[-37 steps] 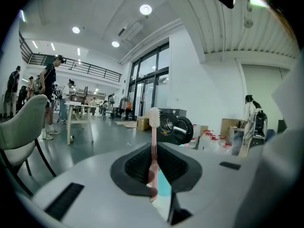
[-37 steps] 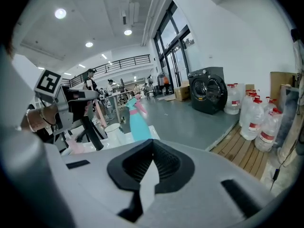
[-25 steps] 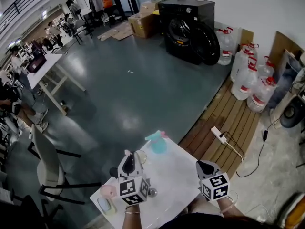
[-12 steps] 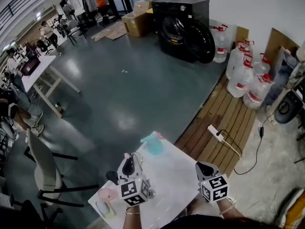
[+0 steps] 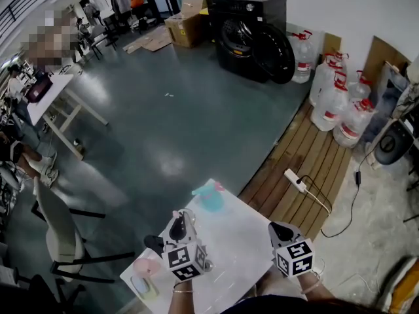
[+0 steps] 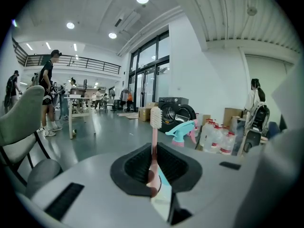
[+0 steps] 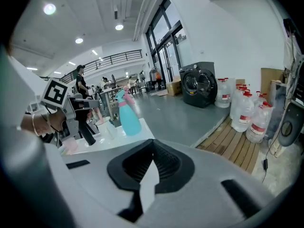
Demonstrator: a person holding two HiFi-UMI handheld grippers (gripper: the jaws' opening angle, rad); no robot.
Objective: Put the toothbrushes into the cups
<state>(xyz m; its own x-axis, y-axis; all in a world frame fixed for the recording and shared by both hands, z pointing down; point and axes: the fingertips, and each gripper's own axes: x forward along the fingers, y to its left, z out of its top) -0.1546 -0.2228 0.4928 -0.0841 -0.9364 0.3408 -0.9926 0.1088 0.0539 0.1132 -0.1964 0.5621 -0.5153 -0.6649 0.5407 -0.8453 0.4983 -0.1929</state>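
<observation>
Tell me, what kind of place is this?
Probably a big open workshop or lab hall rather than a home: a bare grey floor, a washing machine beside large water jugs, and cardboard boxes along the wall.

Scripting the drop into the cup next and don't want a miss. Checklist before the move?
1. Left claw shut on the pink toothbrush: ok.
2. Toothbrush upright in the claw, bristles at the top: ok.
3. Clear cup standing upright on the white table, close by the left claw: ok.
4. Toothbrush lined up over the cup mouth: cannot tell; no view shows both together.
5. Right claw shut, nothing in it, held apart from the cup: ok.
6. Blue spray bottle out of the way, standing beyond the cup: ok, probably.
</observation>
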